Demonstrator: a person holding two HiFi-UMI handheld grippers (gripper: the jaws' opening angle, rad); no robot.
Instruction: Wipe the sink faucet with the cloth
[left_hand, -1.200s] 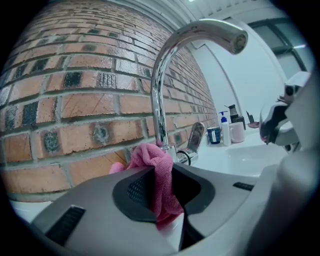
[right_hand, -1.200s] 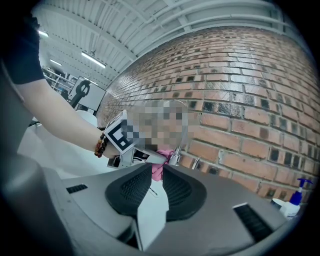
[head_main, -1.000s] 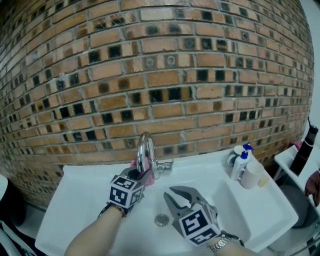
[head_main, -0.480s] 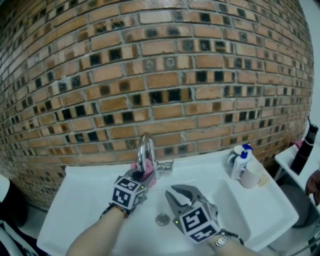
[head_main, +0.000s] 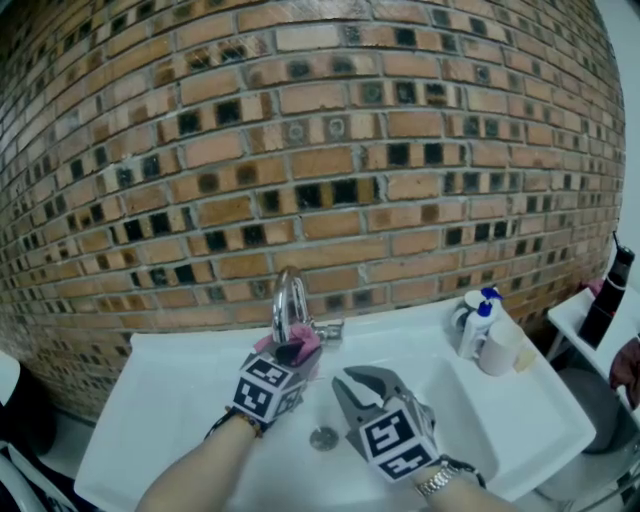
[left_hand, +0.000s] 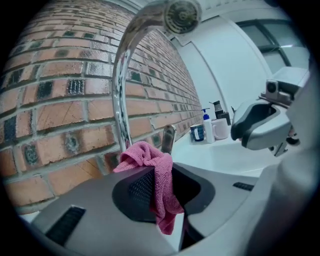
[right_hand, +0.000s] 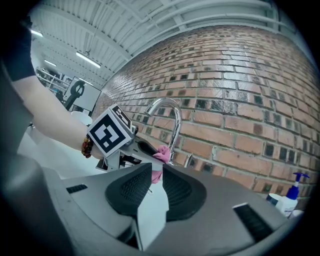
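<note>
A curved chrome faucet (head_main: 288, 300) rises at the back of the white sink (head_main: 180, 380), with its lever handle (left_hand: 168, 139) low at its right. My left gripper (head_main: 293, 353) is shut on a pink cloth (head_main: 297, 344), and the bunched cloth sits against the foot of the spout. In the left gripper view the cloth (left_hand: 152, 170) hangs between the dark pads, with the faucet (left_hand: 122, 80) arching overhead. My right gripper (head_main: 362, 381) hovers over the basin, right of the left one, open with nothing between its pads (right_hand: 137, 187). It looks toward the cloth (right_hand: 162, 152) and faucet (right_hand: 170, 112).
The drain (head_main: 323, 437) lies in the basin below both grippers. A spray bottle (head_main: 478, 325), a dark mug (head_main: 463, 315) and a white cup (head_main: 505, 352) stand on the sink's right rim. The brick wall (head_main: 320, 160) is close behind the faucet.
My left gripper has slid to the right with the cloth, from the faucet's left side round to its front. The right gripper has stayed put.
</note>
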